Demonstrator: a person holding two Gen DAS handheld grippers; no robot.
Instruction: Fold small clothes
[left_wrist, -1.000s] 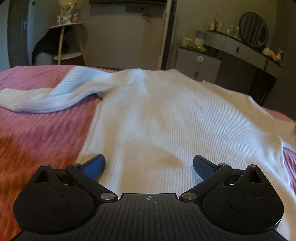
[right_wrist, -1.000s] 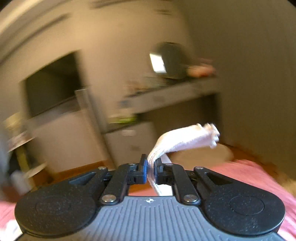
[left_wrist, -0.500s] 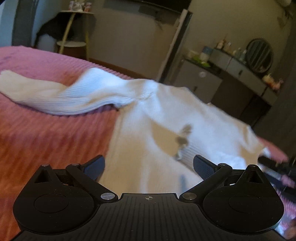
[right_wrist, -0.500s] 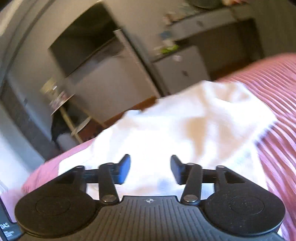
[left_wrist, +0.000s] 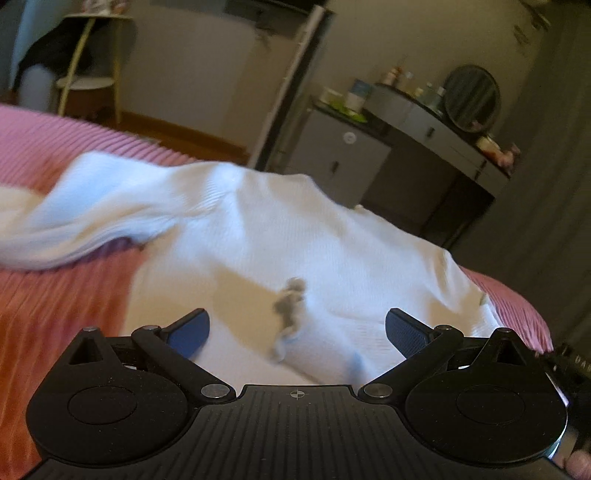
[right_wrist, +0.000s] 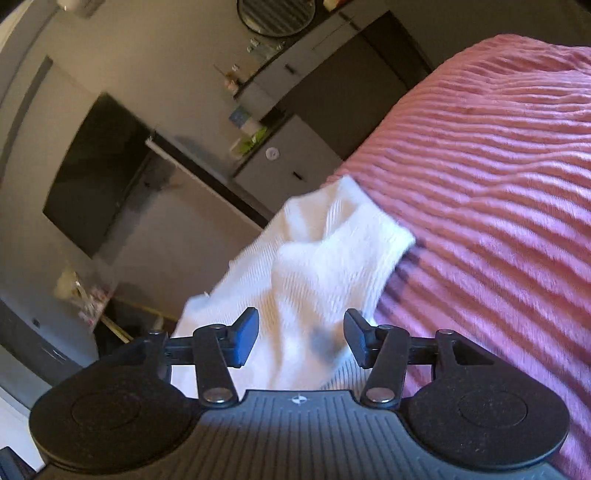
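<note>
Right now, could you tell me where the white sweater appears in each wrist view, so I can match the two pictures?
Left wrist view: the white sweater fills the middle, spread on the pink bedspread, one sleeve trailing to the left edge.
Right wrist view: the white sweater lies centre-low, just beyond the open fingers, with the pink bedspread to its right.
Shared landmark: the round mirror above the dresser.

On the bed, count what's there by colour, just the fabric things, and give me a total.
White: 1, the ribbed sweater, spread out with one sleeve stretched to the side.
Pink: 1, the ribbed bedspread under it.
Total: 2
</note>
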